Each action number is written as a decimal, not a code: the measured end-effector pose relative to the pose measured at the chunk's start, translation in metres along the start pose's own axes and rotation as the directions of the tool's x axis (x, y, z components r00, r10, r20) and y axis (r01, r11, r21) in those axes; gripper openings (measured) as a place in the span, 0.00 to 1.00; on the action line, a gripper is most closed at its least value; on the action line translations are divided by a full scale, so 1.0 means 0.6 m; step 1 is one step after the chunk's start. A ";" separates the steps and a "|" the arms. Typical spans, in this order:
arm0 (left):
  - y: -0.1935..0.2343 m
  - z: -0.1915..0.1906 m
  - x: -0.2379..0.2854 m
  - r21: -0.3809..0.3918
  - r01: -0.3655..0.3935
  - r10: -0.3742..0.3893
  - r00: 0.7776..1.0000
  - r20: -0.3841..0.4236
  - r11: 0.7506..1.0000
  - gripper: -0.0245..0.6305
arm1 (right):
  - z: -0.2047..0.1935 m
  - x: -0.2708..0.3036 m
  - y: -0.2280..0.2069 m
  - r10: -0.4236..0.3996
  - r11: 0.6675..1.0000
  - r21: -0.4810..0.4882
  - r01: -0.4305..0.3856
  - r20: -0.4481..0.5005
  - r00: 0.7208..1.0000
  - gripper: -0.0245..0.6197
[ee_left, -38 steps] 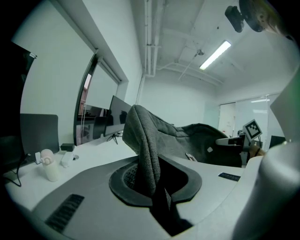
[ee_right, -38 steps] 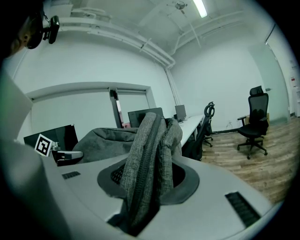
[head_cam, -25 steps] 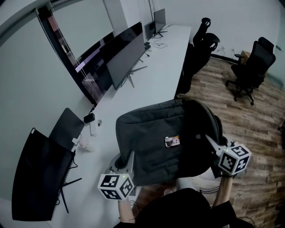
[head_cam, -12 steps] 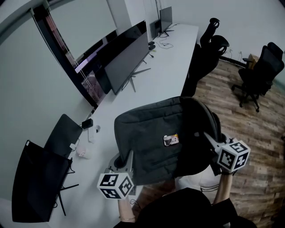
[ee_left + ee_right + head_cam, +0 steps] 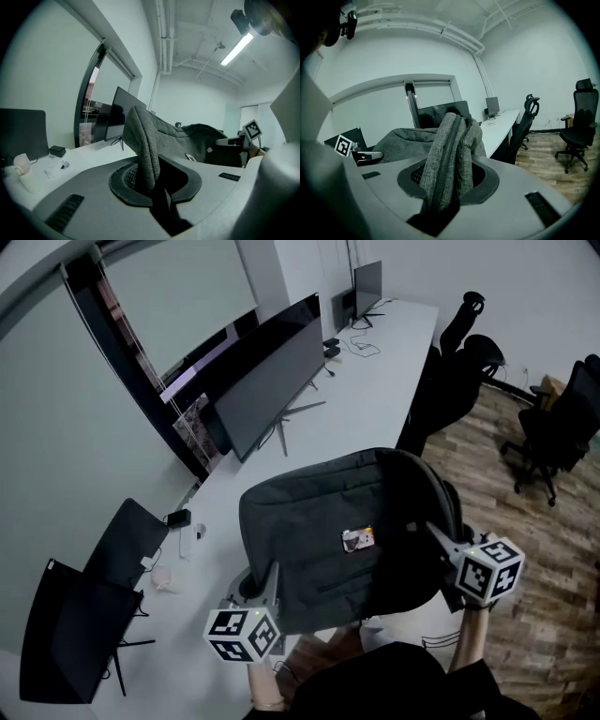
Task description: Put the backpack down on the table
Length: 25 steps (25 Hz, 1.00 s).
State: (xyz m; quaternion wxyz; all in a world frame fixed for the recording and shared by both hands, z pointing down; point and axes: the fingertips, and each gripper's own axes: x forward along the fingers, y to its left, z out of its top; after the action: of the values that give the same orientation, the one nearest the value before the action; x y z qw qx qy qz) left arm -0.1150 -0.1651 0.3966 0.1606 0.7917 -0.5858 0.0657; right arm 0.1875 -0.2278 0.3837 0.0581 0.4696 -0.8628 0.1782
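A dark grey backpack (image 5: 328, 531) hangs in the air between my two grippers, above the near edge of the long white table (image 5: 366, 381). My left gripper (image 5: 267, 579) is shut on a thin fold of the backpack's fabric (image 5: 146, 154) at its lower left edge. My right gripper (image 5: 433, 532) is shut on a thicker bunch of the backpack (image 5: 449, 154) with a zipper seam, at its right side. A small tag (image 5: 358, 539) shows on the backpack's front. In the left gripper view the backpack stretches toward the right gripper (image 5: 234, 139).
A wide dark monitor (image 5: 267, 381) stands on the table ahead, another monitor (image 5: 367, 279) further back. A black monitor (image 5: 75, 643) and small items (image 5: 164, 579) lie at the left. Black office chairs (image 5: 459, 362) stand on the wooden floor (image 5: 553, 540) to the right.
Both grippers have carried the backpack forward along the table; the monitors and chairs have slid down and right in the head view. The grips have not changed.
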 end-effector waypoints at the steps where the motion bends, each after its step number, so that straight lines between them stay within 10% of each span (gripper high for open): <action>1: 0.001 0.004 0.009 -0.001 -0.009 0.009 1.000 0.003 1.000 0.12 | 0.006 0.011 -0.008 0.010 1.000 -0.002 -0.010 0.000 1.000 0.22; 25: 0.091 0.044 0.139 -0.096 -0.241 0.243 0.970 0.011 0.966 0.12 | 0.091 0.285 -0.073 0.259 0.963 -0.044 -0.265 -0.102 0.960 0.22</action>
State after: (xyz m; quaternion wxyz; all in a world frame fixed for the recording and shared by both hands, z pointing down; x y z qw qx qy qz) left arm -0.1436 -0.2636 0.4060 0.1820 0.7064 -0.6823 0.0482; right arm 0.1332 -0.4046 0.3897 0.0886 0.3402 -0.9184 0.1815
